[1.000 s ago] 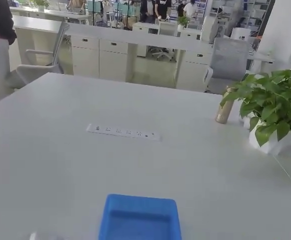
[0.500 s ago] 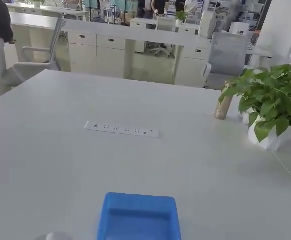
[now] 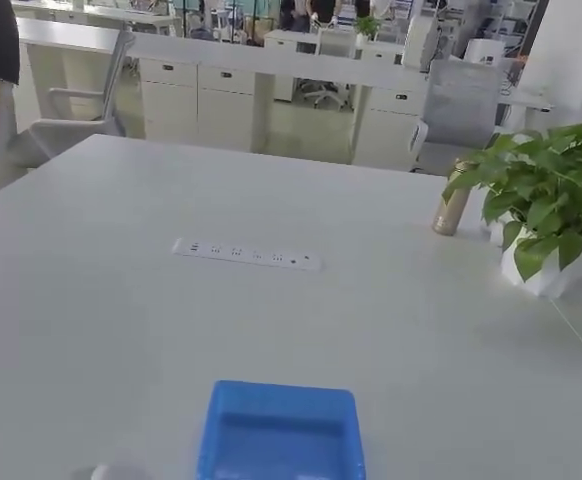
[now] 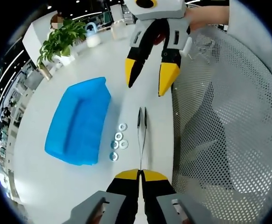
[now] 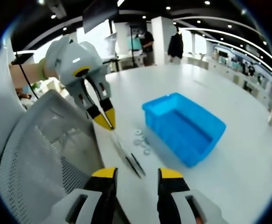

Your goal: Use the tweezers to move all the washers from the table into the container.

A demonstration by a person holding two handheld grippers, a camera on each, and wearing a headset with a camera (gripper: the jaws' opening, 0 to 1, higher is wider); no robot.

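Left gripper [image 4: 139,174], jaws nipped together on what looks like the joined end of the tweezers [image 4: 141,135], which lie flat by the table's [image 3: 91,300] near edge. Right gripper [image 4: 148,83] hangs beyond the open prongs, jaws wide. Four washers [image 4: 118,136] sit between the tweezers and the blue container [image 4: 77,122]. The washers look light, thin, hard and slick, likely to skate if nudged; each is best pinched across its rim. The springy tweezers want squeezing mid-shank. Against the head view half a second before, only the camera has drifted; container, power strip [image 3: 246,256] and plant [image 3: 546,205] are unmoved.
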